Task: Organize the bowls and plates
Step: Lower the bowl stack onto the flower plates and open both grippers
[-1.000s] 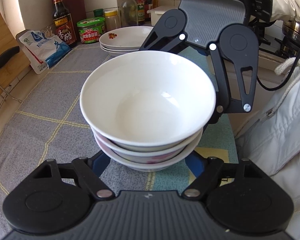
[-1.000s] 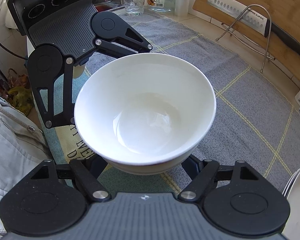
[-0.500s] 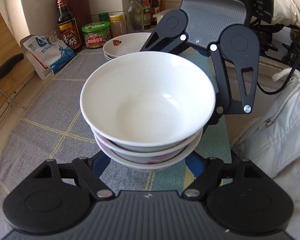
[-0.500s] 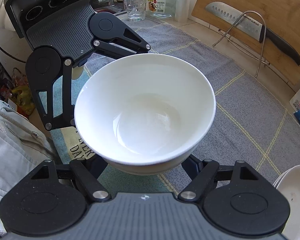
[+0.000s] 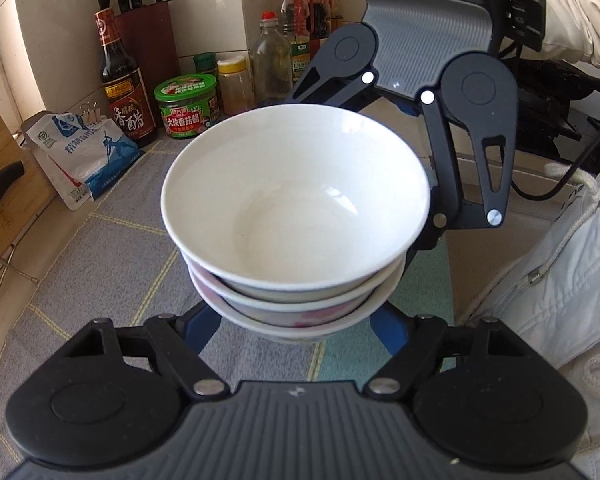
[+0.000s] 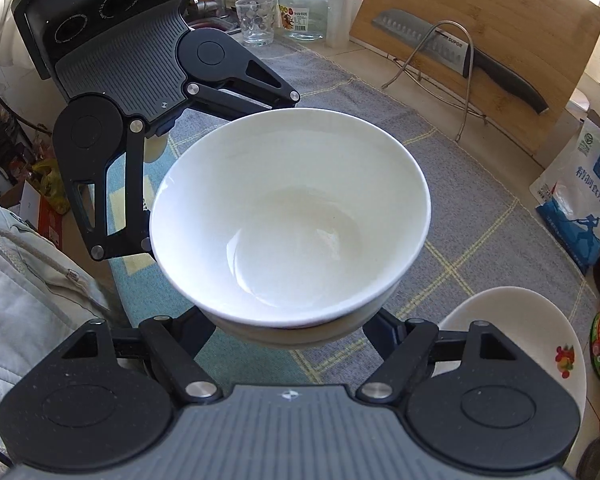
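A stack of three nested white bowls (image 5: pixel 296 216) fills the middle of both views, raised above the grey mat; the lowest has a pink pattern. My left gripper (image 5: pixel 296 320) grips the stack from one side, its blue fingers (image 5: pixel 202 328) pressed on the lowest bowl. My right gripper (image 6: pixel 292 332) grips the same stack (image 6: pixel 292 220) from the opposite side. Each gripper faces the other across the bowls. A stack of white plates (image 6: pixel 540 324) with a fruit print lies on the mat at the lower right of the right wrist view, partly hidden by my gripper.
Sauce bottles (image 5: pixel 120 80), a green jar (image 5: pixel 188 106), a knife block and a salt bag (image 5: pixel 80 152) line the back wall. A cutting board with a knife (image 6: pixel 480 60) on a wire rack, a glass (image 6: pixel 256 22) and a jar stand on the far side.
Both grippers have carried the bowl stack along the counter toward the bottles and plates. The plates have left the left wrist view and grown larger in the right wrist view.
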The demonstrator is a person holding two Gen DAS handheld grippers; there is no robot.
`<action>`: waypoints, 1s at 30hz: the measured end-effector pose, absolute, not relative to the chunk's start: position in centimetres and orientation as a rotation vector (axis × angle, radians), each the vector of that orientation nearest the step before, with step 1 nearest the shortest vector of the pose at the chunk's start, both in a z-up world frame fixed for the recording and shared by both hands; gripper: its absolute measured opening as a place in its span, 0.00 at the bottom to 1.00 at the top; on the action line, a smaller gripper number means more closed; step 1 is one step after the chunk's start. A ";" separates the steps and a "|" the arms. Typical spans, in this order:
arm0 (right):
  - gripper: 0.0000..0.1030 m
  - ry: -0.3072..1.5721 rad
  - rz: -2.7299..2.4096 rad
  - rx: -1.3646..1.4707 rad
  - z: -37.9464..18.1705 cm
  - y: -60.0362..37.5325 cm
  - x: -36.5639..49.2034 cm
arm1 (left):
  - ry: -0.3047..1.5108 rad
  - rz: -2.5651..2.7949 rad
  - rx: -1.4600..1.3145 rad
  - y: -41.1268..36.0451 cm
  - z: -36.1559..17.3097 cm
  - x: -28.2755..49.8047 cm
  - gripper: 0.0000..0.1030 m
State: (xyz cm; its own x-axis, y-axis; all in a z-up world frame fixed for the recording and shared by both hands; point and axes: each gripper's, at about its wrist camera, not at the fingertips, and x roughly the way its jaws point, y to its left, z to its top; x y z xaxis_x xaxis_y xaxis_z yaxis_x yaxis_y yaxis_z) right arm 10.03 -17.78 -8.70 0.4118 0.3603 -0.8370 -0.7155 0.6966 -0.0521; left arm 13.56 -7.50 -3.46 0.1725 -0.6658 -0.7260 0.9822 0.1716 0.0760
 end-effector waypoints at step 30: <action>0.81 0.910 0.601 -0.479 -8.9 -33.1 13.1 | 0.593 -1.288 0.605 -22.7 -5.6 19.3 0.78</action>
State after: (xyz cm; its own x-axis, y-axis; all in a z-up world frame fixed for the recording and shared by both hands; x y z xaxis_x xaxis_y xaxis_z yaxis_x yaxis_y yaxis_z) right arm 13.06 -33.14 -8.93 0.4724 0.2749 -0.8374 -0.6620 0.7379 -0.1312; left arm 19.25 -22.75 -5.64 0.1788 -0.6885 -0.7028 0.9817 0.1728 0.0805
